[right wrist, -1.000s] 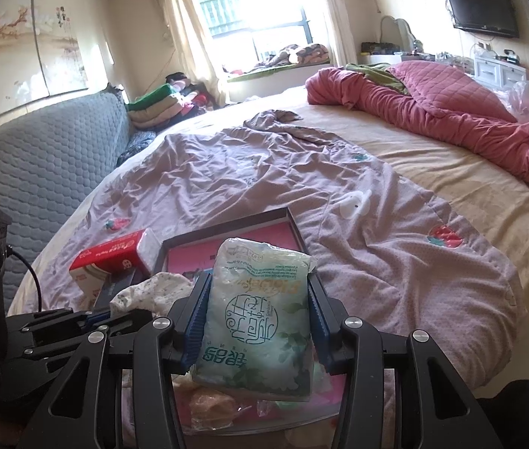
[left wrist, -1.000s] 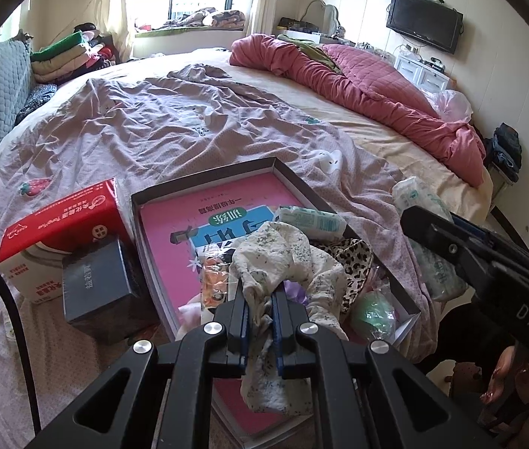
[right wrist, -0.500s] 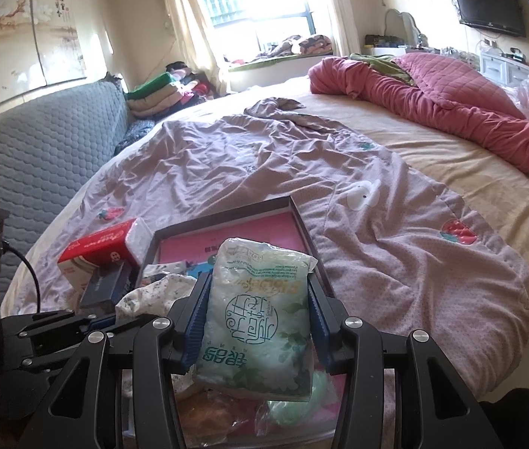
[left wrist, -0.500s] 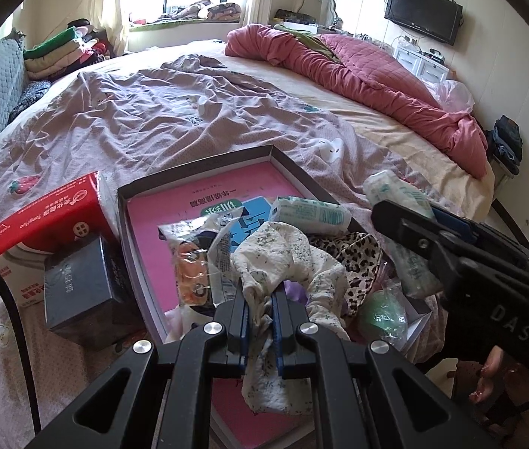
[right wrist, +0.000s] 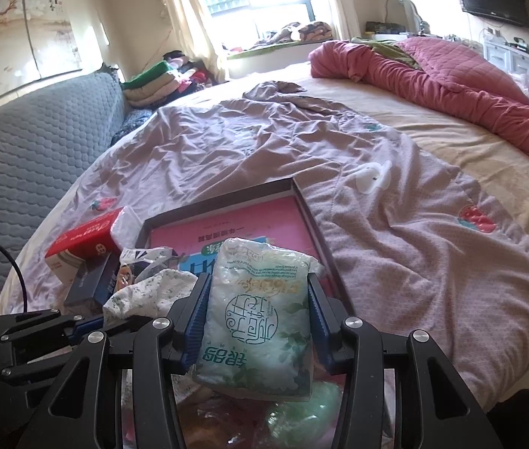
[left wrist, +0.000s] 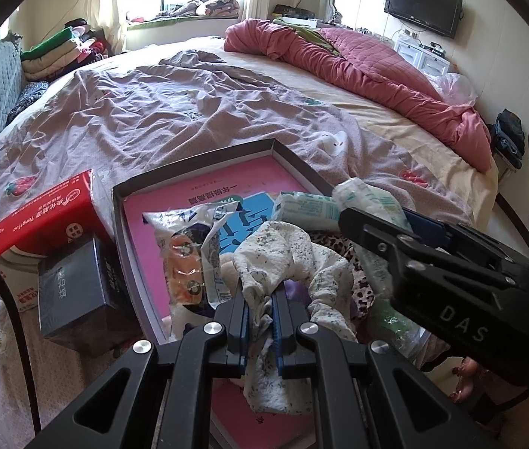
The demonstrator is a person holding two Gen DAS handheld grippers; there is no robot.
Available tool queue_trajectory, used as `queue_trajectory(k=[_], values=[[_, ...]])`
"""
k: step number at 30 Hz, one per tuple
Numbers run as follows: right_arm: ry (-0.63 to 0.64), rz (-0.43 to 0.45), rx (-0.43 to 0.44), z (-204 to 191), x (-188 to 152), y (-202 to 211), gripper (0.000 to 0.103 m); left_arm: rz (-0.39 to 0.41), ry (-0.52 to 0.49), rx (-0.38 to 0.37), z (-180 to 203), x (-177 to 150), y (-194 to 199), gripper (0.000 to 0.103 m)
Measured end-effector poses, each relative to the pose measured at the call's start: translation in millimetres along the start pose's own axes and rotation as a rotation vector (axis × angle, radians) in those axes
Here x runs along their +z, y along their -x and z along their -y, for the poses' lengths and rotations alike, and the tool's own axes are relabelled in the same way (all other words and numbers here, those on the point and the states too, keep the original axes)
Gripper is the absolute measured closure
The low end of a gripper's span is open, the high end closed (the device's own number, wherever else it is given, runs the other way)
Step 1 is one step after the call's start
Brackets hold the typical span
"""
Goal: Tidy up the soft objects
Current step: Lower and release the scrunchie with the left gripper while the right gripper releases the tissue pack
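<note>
Holding two soft items over the shallow dark cardboard tray [left wrist: 193, 157].
Your left gripper [left wrist: 258, 312] pinches the white floral cloth [left wrist: 286, 258]; your right gripper [right wrist: 258, 318], at its 3 o'clock, clamps the pale-green plastic tissue pack [right wrist: 260, 318], ready for sorting.

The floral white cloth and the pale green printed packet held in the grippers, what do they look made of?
Floral white cloth: likely thin woven cotton, matte; it crumples and drapes limply. Pale green printed packet: glossy thin plastic film, showing sheen and wrinkles, over soft filling, probably tissues.
</note>
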State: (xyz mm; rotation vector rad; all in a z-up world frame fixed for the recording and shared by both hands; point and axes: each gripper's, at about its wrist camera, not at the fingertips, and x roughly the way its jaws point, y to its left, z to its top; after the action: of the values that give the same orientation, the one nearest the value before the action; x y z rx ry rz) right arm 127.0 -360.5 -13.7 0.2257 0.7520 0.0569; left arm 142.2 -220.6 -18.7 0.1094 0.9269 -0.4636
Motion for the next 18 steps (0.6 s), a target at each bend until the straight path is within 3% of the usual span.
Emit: queue_trajectory(k=[18], values=[[-0.006,-0.057,0.004,-2,-10,-24,0.051,-0.006,0.011,0.007,-7,-2,-4,0.092]])
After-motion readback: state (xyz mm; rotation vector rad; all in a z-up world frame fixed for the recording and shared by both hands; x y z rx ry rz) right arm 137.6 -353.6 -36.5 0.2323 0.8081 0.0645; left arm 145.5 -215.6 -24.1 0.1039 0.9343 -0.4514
